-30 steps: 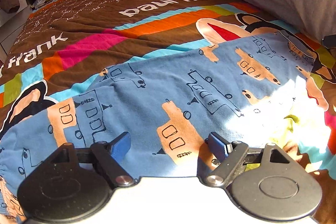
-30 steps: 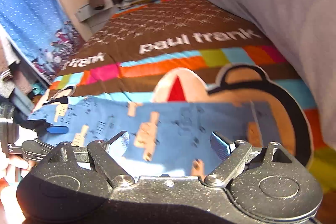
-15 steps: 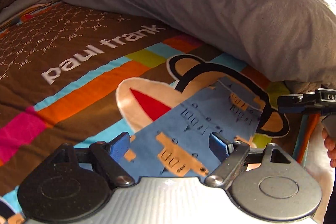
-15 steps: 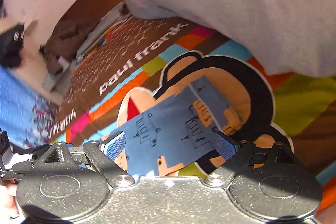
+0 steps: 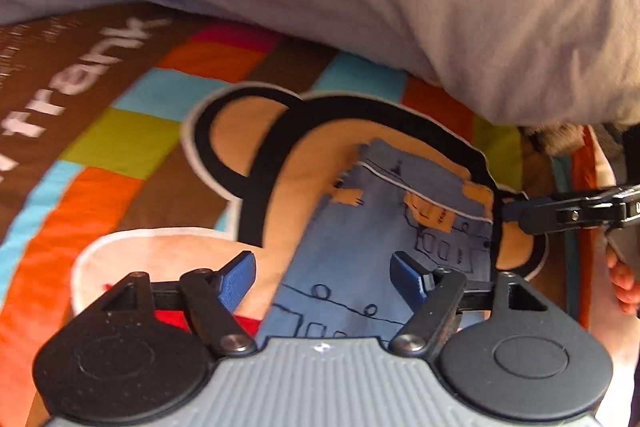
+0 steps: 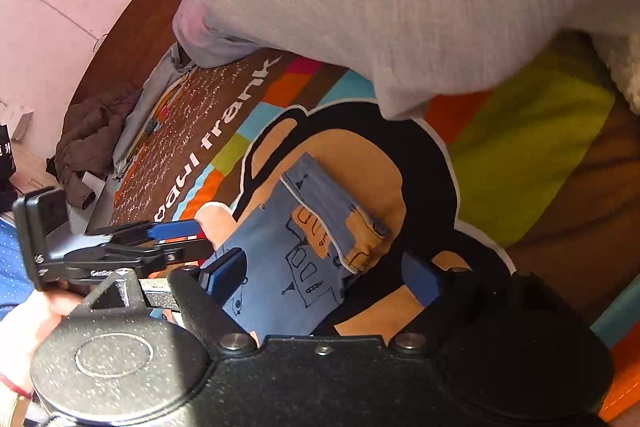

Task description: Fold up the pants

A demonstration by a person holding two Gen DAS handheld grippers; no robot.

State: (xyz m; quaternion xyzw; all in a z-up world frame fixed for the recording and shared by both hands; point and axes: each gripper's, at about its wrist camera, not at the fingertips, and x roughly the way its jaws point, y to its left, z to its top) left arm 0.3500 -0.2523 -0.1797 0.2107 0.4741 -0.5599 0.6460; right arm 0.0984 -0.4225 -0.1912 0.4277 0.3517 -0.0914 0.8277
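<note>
The blue pants [image 5: 384, 247] with a printed orange and black pattern lie flat on the bed, and their leg end points toward the grey duvet. The hem is partly turned over. My left gripper [image 5: 322, 269] hovers over the left edge of the leg end; its jaws are closing, and the pads do not press the cloth. My right gripper [image 6: 320, 275] hangs over the hem's right corner of the pants [image 6: 280, 259]; its jaws are narrowing slightly around nothing. Each gripper shows in the other's view: the right gripper [image 5: 514, 213] and the left gripper [image 6: 200, 239].
A brown bedspread [image 5: 120, 147] with coloured stripes and a monkey face covers the bed. A bulky grey duvet [image 5: 400, 7] rises just beyond the hem. A person's hand [image 5: 624, 283] holds the right gripper. Crumpled brown clothing [image 6: 92, 139] lies at the far end.
Both views have swept along the pants from the wide middle to the leg end and rolled. The duvet now looms close. The two grippers have come together at the hem.
</note>
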